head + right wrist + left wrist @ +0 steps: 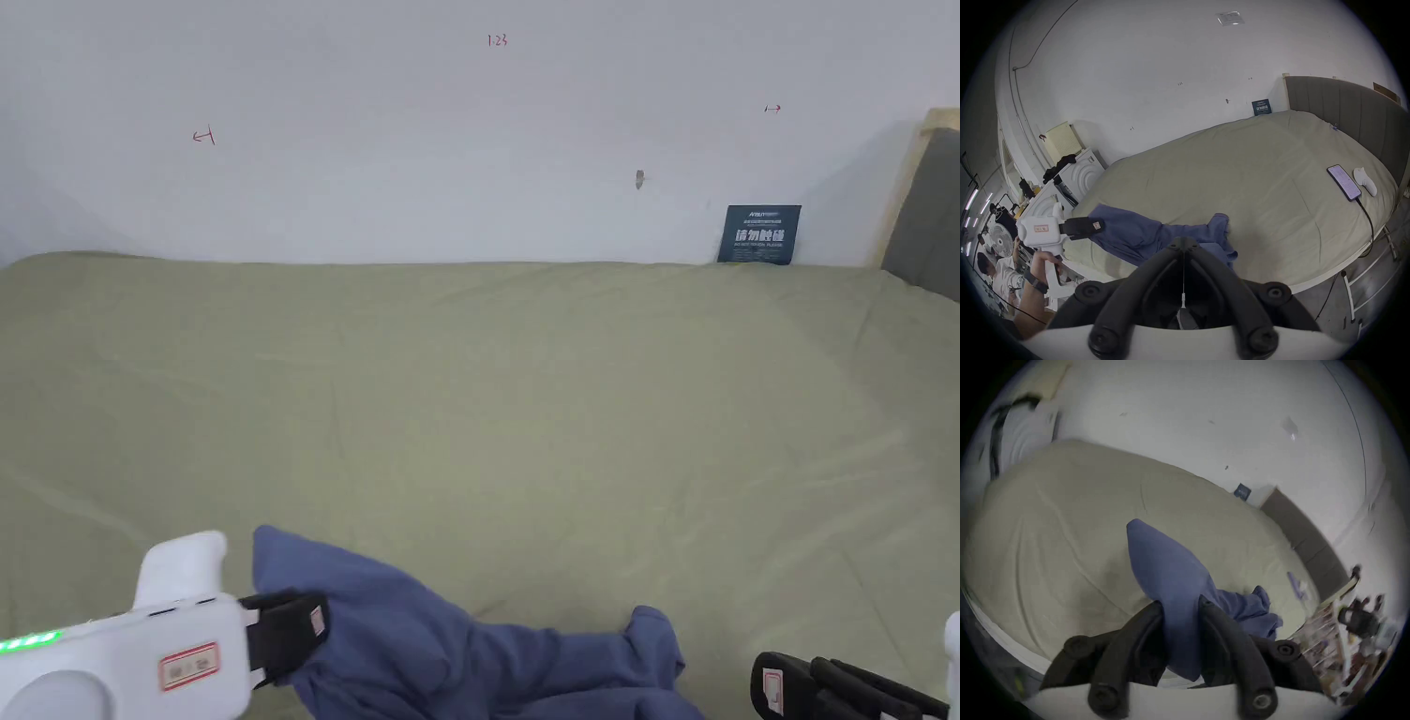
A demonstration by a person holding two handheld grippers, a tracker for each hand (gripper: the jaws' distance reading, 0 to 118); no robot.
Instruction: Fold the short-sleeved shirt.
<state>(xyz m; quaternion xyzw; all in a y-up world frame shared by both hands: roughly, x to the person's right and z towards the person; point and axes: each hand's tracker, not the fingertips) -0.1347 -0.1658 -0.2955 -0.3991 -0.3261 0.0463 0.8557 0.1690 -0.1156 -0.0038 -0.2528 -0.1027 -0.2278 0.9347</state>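
While the left gripper (pixel 1180 603) is clamping a bunched fold of the blue short-sleeved shirt (pixel 1169 574) between both jaws, the garment is lying crumpled near the front edge of the bed (pixel 525 394), which is covered by an olive-green sheet. In the head view the left gripper (pixel 314 623) is sitting at the lower left, its black jaws pressing into the shirt (pixel 422 637), with a peak of cloth rising just beyond them and the rest trailing rightward in a loose heap. The right gripper (pixel 1184 241) is showing its jaws drawn together at the tips with nothing between them, hovering just in front of the shirt (pixel 1130 229); in the head view it (pixel 773 689) is sitting at the lower right, just beside the heap's right end. From the right gripper view, a hand (pixel 1042 258) is gripping the handle of the left gripper (pixel 1100 225). Farther along the bed, near the grey headboard (pixel 1349 112), a phone (pixel 1343 181) on a cable is lying just beside a white object (pixel 1365 181).
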